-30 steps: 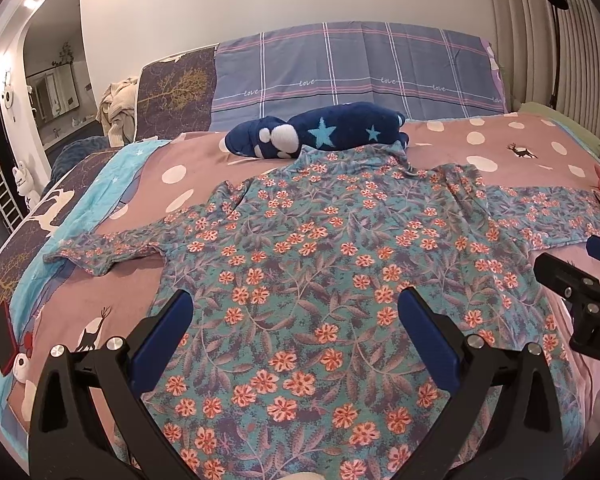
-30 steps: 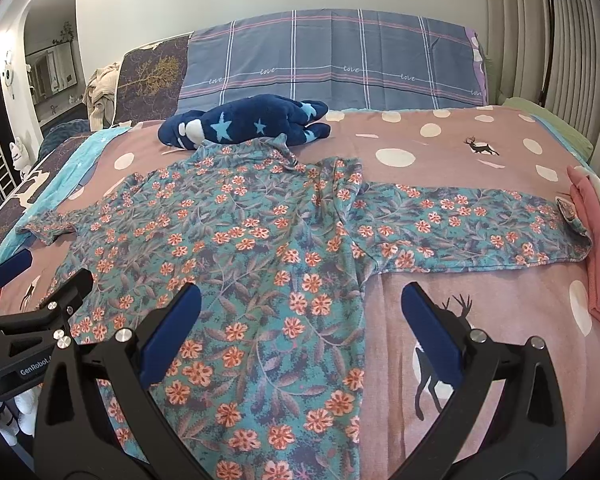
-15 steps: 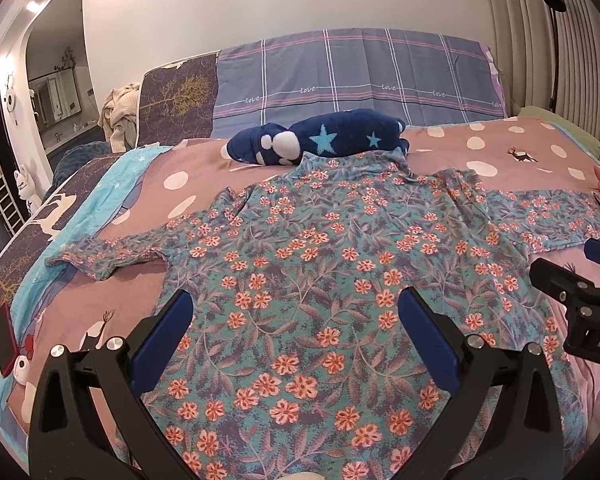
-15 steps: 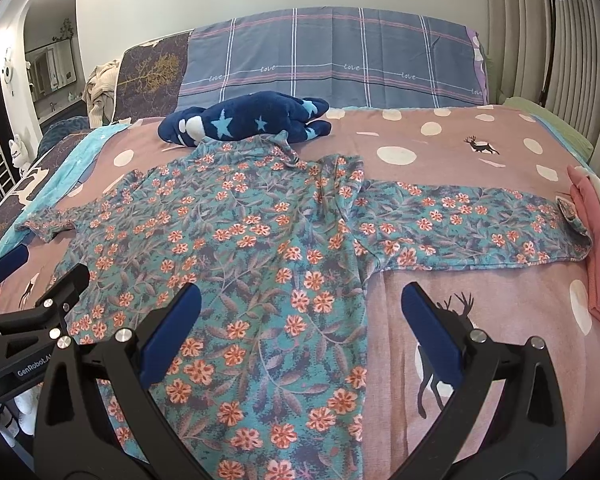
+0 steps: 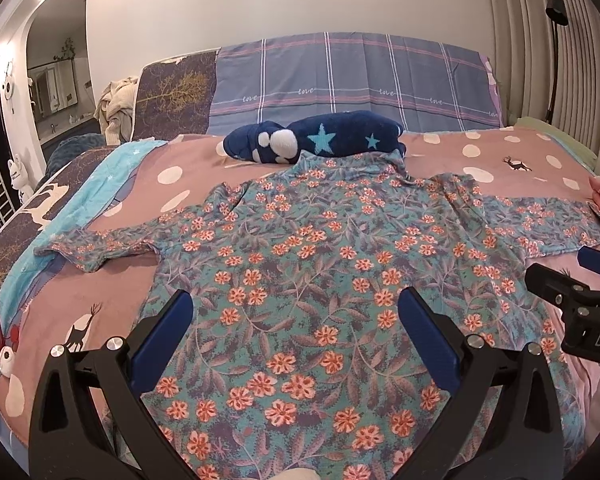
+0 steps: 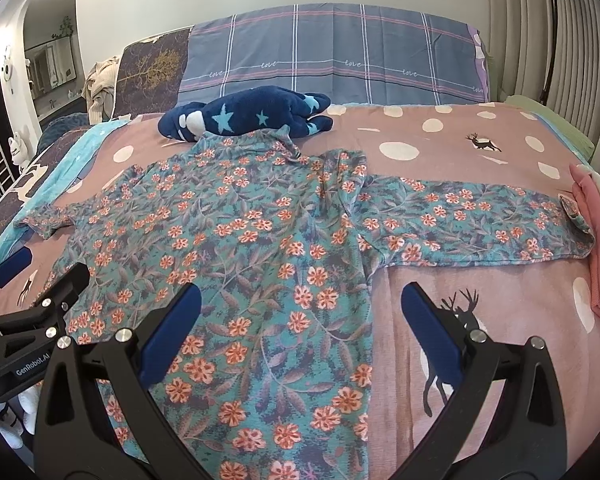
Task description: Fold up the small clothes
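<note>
Counting the things on the bed, we find one floral shirt, one dark blue plush toy with stars, and a small pile of pink clothes at the right edge. The shirt lies flat in the middle of the bed, both sleeves spread out to the sides, and its collar touches the plush toy. The right sleeve ends just beside the pink pile. We hold two grippers. The left gripper hovers above the lower part of the shirt, its blue fingers wide apart and holding nothing. The right gripper hovers over the right side edge of the shirt, also spread wide and empty, one finger above the cloth and the other above the bedcover.
</note>
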Available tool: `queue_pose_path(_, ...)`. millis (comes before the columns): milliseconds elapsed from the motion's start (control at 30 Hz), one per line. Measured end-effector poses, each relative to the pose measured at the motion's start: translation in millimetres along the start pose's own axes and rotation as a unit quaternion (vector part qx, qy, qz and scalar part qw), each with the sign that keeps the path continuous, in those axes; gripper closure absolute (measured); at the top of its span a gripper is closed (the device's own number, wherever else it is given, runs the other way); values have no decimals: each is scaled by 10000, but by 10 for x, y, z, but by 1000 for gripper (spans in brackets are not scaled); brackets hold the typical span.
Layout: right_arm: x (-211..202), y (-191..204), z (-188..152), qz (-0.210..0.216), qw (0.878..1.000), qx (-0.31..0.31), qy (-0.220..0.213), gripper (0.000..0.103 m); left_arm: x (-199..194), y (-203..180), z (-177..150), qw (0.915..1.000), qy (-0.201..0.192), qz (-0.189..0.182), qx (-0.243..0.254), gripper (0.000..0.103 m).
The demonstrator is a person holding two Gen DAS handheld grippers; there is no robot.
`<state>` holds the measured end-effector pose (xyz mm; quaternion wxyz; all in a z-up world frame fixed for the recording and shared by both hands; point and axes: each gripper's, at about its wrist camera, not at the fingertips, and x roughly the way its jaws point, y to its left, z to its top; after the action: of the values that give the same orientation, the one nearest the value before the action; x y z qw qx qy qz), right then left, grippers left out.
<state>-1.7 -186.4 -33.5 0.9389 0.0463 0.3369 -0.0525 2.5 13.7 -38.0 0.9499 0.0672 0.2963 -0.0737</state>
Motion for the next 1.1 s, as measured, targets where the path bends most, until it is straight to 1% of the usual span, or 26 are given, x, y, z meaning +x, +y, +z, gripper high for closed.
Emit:
queue_pose_path(100, 3, 5, -4, -9, 10000, -1, 9, 2, 25, -14, -18, 9999, 88, -24, 82, 1)
queue_pose_path(333, 14, 27, -15, -27, 10000, -36, 49, 2, 27, -41, -51, 9998, 53, -97, 175, 1)
queue_pose_path(500, 3, 33, -15, -48, 10000, -41, 15, 2, 56, -35, -47, 9998, 100, -116, 136, 2)
queue_pose_path(1000, -5, 106, 11, 5, 9999, -125, -43, 2, 32, 52, -45, 9999, 47, -89, 78, 2)
queue_pose_path(1100, -16, 113, 19, 1, 9999, -121, -73, 2, 36, 83, -31, 9999, 33, -165, 18, 8)
